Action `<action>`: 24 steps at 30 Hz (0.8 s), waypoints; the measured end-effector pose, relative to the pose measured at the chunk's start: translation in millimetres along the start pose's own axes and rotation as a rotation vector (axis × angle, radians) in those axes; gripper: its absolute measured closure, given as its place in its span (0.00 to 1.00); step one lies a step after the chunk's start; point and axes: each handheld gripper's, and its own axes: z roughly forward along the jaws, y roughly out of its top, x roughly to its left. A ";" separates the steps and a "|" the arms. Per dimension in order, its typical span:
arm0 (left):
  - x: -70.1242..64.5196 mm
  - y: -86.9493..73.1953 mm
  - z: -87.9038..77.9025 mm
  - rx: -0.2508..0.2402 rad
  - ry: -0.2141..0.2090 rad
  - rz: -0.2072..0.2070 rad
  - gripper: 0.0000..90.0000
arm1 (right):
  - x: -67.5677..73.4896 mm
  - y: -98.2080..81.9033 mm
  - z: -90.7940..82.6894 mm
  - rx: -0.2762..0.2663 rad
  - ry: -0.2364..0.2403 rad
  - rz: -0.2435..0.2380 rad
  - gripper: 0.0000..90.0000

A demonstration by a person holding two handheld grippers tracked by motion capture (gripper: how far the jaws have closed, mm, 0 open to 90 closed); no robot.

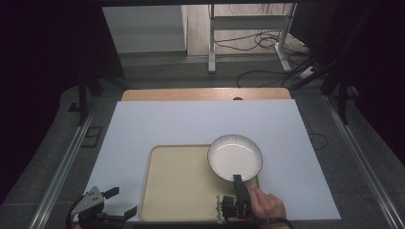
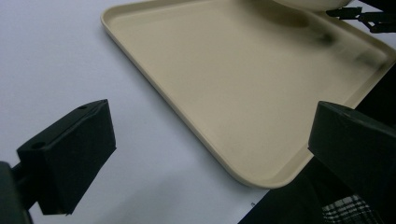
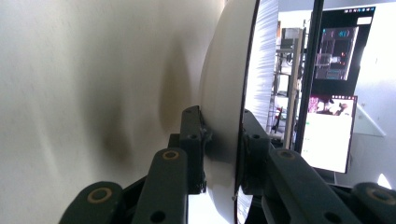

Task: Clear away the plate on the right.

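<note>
High view. One plate [image 1: 235, 157], white with a dark rim, is pinched at its near edge by the right gripper [image 1: 237, 180], whose jaws are closed on the rim. The plate extends ahead of those jaws, partly over the far right corner of the one tray [image 1: 172, 191] and partly past its edge over the white sheet [image 1: 191, 119]. The left gripper [image 1: 119, 202] sits at the near left, well apart from the plate, jaws spread and holding nothing. Judgement: the pick-up is made — the plate is in transit, and setting it down remains, on the tray or off it I cannot tell.

Left gripper view. Both jaws stand wide, with nothing between them but the sheet and the tray's near corner [image 2: 261, 179]. The tray bed ahead of the jaws is bare. The right gripper [image 2: 348, 13] shows far ahead at the upper right, beneath a sliver of the plate [image 2: 317, 3].

Right gripper view. The plate rim [image 3: 229, 116] runs straight between the two jaws, one pad against its underside, the other against its ribbed inner face — a firm edge grip. To one side of the jaws lies tray surface [image 3: 70, 93], shadowed by the plate.

Count: one plate, one tray, one sheet, two grippers
</note>
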 end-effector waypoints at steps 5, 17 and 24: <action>0.0 0.0 -0.1 0.000 0.000 0.001 0.00 | 1.1 10.2 1.4 -0.023 0.005 -0.007 0.84; -0.1 -0.1 -0.3 -0.001 0.000 0.004 0.00 | 4.7 31.9 3.2 -0.067 0.012 -0.021 0.84; -0.1 -0.1 -0.3 -0.001 -0.001 0.004 0.00 | 6.2 43.0 3.7 -0.097 0.014 -0.038 0.84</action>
